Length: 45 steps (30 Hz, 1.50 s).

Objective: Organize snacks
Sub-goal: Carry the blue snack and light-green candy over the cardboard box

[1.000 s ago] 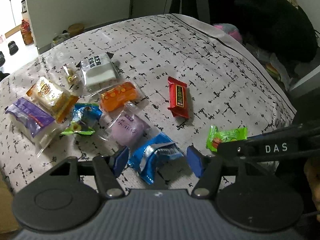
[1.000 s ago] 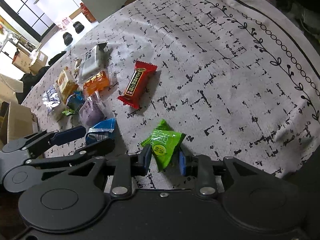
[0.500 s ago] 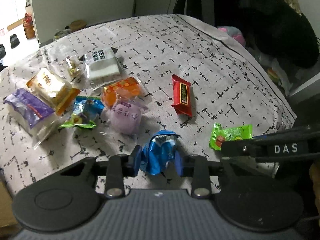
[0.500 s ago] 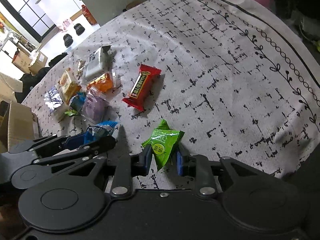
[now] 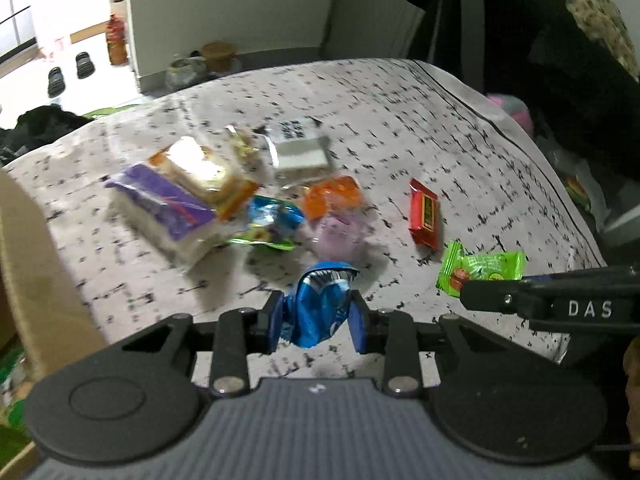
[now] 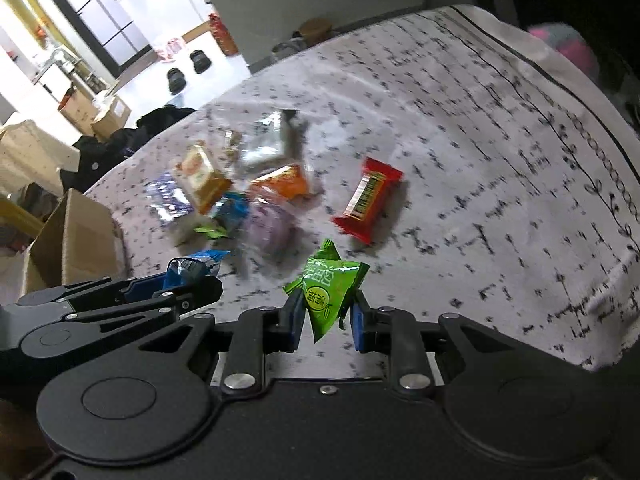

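Note:
My left gripper [image 5: 317, 322] is shut on a blue snack packet [image 5: 320, 304], lifted off the patterned tablecloth [image 5: 400, 112]. My right gripper [image 6: 325, 318] is shut on a green snack packet [image 6: 326, 294], also raised; the same green packet [image 5: 482, 267] shows at the right of the left wrist view. A red bar [image 5: 425, 214] lies alone on the cloth, right of a cluster: a purple pack [image 5: 168, 204], a yellow-orange pack [image 5: 204, 168], a white pack [image 5: 300, 152], an orange pack [image 5: 332, 196], a lilac pack [image 5: 340, 232] and a blue-green pack [image 5: 272, 220].
A cardboard box [image 6: 72, 236] stands at the table's left edge. Slippers [image 6: 188, 68], boxes and dark clothing lie on the floor beyond. The cloth's right half [image 6: 500, 140] carries only its leaf border. Dark clothing hangs at the far right.
The left jaws closed on the blue packet and lifted it. The right gripper rose with the green packet. Both views pulled back from the table and tilted up.

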Motion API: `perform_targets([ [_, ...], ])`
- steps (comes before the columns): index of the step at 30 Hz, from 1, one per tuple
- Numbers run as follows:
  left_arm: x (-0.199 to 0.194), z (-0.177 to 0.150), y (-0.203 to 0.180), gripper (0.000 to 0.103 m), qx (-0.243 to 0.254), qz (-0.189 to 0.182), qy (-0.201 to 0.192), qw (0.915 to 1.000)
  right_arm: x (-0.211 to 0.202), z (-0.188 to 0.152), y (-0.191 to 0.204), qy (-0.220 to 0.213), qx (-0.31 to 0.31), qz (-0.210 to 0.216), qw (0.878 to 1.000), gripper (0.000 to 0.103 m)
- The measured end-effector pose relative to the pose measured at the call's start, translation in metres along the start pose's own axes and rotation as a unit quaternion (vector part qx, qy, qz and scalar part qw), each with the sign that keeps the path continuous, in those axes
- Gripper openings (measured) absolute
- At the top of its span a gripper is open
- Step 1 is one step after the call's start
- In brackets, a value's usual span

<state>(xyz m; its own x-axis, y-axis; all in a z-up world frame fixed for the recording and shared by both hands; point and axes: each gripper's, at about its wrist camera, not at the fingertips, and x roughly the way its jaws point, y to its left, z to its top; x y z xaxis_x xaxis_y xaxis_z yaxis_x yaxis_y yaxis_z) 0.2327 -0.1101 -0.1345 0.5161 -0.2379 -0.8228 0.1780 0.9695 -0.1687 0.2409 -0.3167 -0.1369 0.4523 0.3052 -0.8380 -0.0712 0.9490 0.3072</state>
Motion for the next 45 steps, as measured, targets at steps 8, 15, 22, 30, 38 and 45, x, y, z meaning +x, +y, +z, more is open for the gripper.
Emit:
perform_targets([
  [8,-0.033,0.007,0.012,0.032,-0.01,0.025,-0.016,0.9995,-0.01,0.002,0.037,-0.003,-0.016,0.027,0.999,0.024],
  [15,-0.056,0.006,0.023,0.032,-0.019,0.03,-0.023,0.9991,-0.02,0.012,0.062,-0.03,-0.038,0.028,0.998,0.024],
  [22,-0.084,-0.003,0.044,0.032,-0.048,0.045,-0.041,0.997,-0.025,0.012,0.089,-0.04,-0.062,0.043,0.996,0.024],
  [30,-0.116,-0.01,0.079,0.032,-0.084,0.071,-0.062,0.992,-0.029,0.009,0.125,-0.047,-0.093,0.065,0.992,0.024],
  [38,-0.135,-0.021,0.113,0.032,-0.117,0.095,-0.073,0.9859,-0.028,0.006,0.155,-0.053,-0.119,0.079,0.988,0.024],
  [45,-0.147,-0.034,0.147,0.032,-0.154,0.118,-0.079,0.9778,-0.021,0.005,0.181,-0.057,-0.139,0.086,0.985,0.024],
])
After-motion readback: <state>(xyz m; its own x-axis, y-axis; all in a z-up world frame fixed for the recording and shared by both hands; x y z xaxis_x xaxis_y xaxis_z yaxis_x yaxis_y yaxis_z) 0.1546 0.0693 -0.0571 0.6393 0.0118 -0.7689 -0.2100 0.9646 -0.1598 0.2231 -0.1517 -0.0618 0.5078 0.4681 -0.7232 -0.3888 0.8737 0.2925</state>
